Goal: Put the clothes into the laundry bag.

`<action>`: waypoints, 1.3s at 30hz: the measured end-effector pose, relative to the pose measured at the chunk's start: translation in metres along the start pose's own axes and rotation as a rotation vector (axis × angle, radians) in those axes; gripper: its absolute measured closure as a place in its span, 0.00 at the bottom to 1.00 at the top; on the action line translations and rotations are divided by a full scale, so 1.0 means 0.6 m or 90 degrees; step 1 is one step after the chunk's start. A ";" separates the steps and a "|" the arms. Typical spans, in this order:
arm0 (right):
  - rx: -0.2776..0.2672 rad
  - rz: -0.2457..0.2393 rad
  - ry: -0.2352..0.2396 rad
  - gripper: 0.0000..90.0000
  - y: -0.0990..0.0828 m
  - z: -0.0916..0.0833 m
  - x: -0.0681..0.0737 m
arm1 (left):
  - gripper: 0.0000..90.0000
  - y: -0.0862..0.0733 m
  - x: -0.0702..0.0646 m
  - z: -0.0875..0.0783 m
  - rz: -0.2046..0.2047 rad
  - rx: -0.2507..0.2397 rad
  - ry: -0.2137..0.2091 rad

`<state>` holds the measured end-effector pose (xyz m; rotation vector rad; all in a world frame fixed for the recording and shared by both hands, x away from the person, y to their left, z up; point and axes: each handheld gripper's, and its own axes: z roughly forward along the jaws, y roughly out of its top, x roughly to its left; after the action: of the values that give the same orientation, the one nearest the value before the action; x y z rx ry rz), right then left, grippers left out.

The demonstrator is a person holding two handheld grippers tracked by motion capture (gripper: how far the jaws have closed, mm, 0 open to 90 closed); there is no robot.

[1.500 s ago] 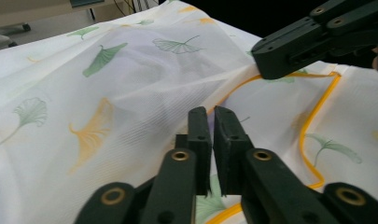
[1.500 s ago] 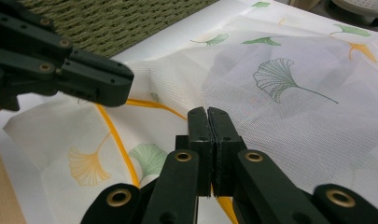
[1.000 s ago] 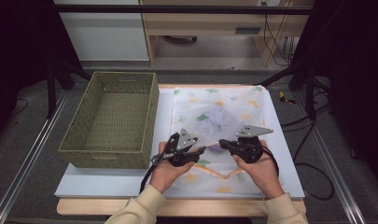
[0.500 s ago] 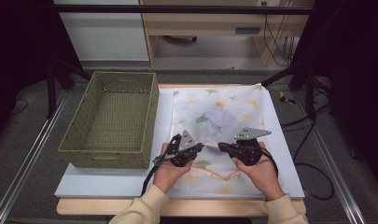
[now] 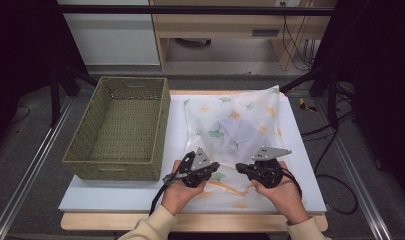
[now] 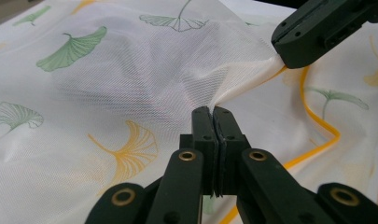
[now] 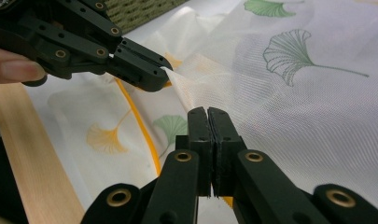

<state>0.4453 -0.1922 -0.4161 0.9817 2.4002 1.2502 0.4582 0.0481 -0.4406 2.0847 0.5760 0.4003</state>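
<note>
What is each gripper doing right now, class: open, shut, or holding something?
Left gripper: shut on the mesh cloth, jaws having just closed on a pinch of it.
Right gripper: shut on the mesh cloth, close beside the left one.

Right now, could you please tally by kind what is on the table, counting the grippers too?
Mesh laundry bag with ginkgo-leaf print: 1
Green woven basket: 1
Grippers, left gripper and right gripper, each pinching the bag's mesh: 2
Total: 4
</note>
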 end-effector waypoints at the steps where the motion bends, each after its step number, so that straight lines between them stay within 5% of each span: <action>1: 0.003 -0.001 0.001 0.99 -0.004 -0.001 0.000 | 0.98 -0.001 -0.002 0.001 0.002 0.001 -0.001; 23: 0.104 -0.013 0.017 0.99 -0.046 0.025 0.005 | 0.98 -0.032 -0.027 0.023 0.028 0.074 -0.035; 39: 0.133 -0.004 0.022 0.99 -0.055 0.033 0.002 | 0.98 -0.044 -0.033 0.035 0.021 0.082 -0.036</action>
<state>0.4398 -0.1926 -0.4542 1.0143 2.5994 1.0377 0.4454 0.0354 -0.4753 2.2238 0.5460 0.3292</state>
